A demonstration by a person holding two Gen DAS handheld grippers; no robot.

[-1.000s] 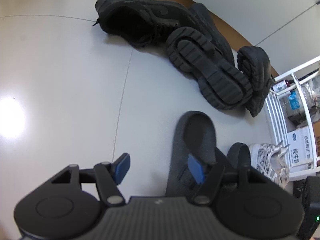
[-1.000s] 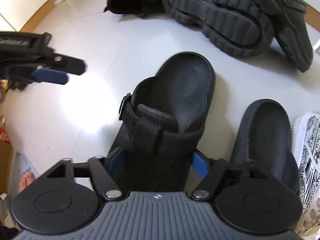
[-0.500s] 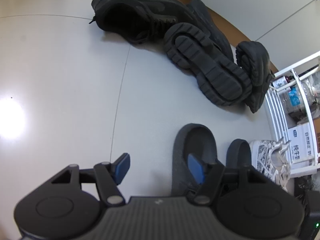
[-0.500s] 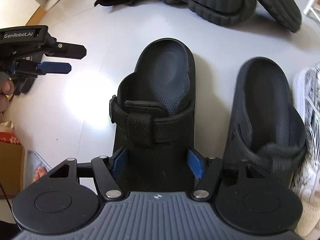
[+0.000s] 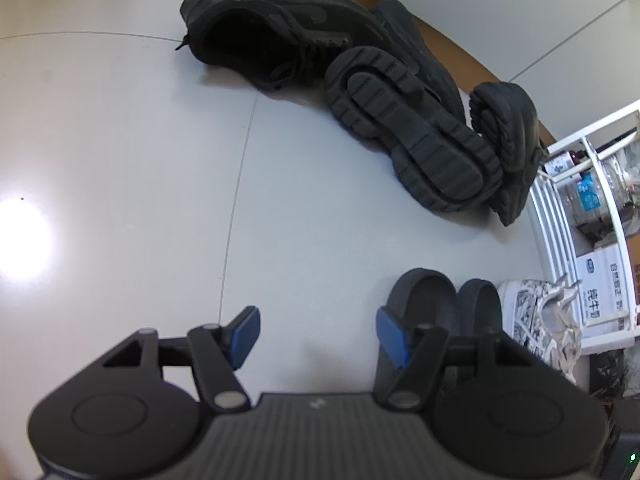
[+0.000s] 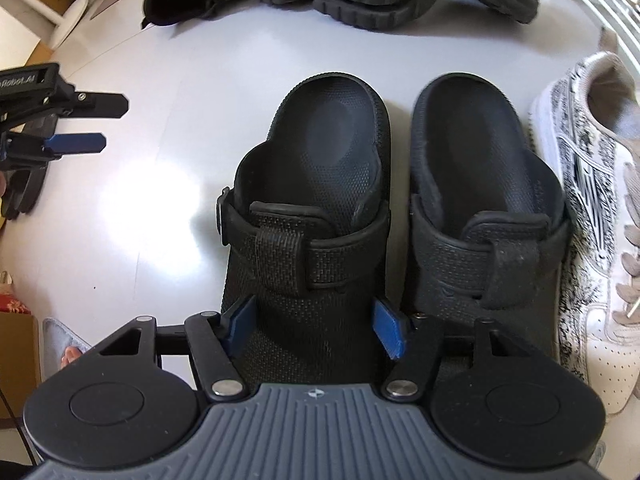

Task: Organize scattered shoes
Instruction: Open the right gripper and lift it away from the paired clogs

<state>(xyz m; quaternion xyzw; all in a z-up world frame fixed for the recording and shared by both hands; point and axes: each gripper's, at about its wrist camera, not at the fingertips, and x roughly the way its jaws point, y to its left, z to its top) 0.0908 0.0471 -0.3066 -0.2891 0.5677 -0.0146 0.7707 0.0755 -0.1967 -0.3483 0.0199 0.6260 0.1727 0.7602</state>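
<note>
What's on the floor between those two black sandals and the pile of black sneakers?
Nothing: in the left wrist view, bare grey floor separates the sandals from the sneakers.

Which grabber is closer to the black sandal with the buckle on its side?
Right. The right gripper has its blue fingers on both sides of the buckled sandal. The left gripper is off to the sandal's side, open over bare floor.
</note>
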